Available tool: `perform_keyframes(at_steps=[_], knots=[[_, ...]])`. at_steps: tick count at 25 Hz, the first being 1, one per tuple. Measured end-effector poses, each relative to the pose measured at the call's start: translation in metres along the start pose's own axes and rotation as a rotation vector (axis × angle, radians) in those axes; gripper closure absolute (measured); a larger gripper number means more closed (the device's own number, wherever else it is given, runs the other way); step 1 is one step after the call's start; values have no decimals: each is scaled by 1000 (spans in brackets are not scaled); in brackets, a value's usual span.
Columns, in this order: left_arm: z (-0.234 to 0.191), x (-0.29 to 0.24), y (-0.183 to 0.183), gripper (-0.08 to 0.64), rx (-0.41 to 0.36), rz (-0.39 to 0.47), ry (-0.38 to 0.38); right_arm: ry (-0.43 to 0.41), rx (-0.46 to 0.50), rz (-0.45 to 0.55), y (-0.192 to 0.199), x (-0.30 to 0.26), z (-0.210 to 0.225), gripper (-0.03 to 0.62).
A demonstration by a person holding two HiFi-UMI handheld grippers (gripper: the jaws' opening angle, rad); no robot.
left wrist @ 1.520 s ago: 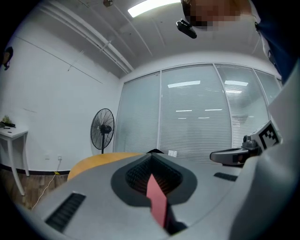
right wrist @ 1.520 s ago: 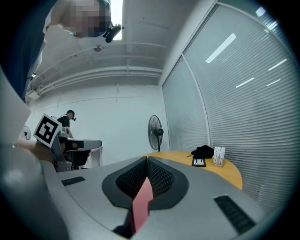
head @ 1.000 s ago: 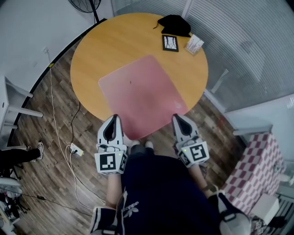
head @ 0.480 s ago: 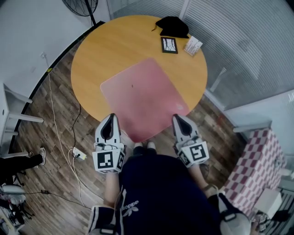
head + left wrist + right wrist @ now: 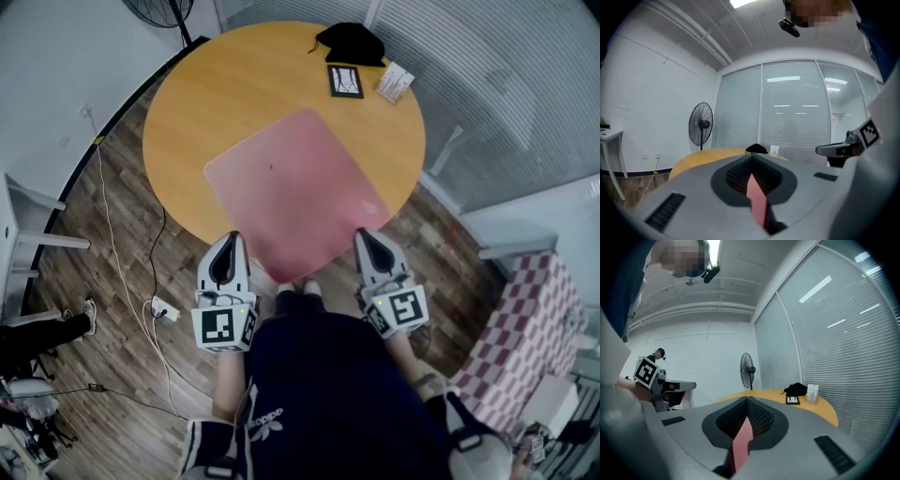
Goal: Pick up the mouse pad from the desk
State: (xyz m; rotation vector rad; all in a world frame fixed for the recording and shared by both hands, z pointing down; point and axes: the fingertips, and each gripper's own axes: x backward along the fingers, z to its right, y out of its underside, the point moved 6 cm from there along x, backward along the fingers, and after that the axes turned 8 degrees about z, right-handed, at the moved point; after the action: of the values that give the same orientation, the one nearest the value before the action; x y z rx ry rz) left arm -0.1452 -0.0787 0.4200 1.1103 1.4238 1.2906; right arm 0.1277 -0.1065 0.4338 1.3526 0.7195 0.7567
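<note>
The pink mouse pad point(image 5: 291, 192) lies flat on the round wooden table point(image 5: 216, 94), its near corner hanging over the table's edge. My left gripper point(image 5: 231, 238) hovers just left of the pad's near-left edge, jaws shut. My right gripper point(image 5: 365, 234) sits at the pad's near-right edge, jaw tips together. In the left gripper view point(image 5: 751, 157) and the right gripper view point(image 5: 746, 399) a thin pink sliver shows in the slit behind the closed tips. I cannot tell what it is. The pad itself does not show beyond either gripper's tips.
At the table's far side lie a black pouch point(image 5: 350, 39), a black framed card point(image 5: 345, 82) and a white card stand point(image 5: 396, 82). A standing fan point(image 5: 701, 124) is behind the table. A power strip point(image 5: 161, 307) with cables lies on the floor at left, and a checked box point(image 5: 525, 337) stands at right.
The head view has shifted a little. Both grippers and the pad stay where they were.
</note>
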Motion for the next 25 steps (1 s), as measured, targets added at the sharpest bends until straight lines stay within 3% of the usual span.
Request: perform_keyframes(at_steps=[15, 21, 25], knots=[[-6, 20, 23, 555, 31, -77, -12, -18, -14, -63, 17, 10, -9, 589], [-3, 18, 53, 550, 82, -245, 44, -15, -19, -98, 22, 16, -9, 588], [0, 21, 88, 487, 205, -361, 102, -35, -5, -132, 30, 17, -12, 588]])
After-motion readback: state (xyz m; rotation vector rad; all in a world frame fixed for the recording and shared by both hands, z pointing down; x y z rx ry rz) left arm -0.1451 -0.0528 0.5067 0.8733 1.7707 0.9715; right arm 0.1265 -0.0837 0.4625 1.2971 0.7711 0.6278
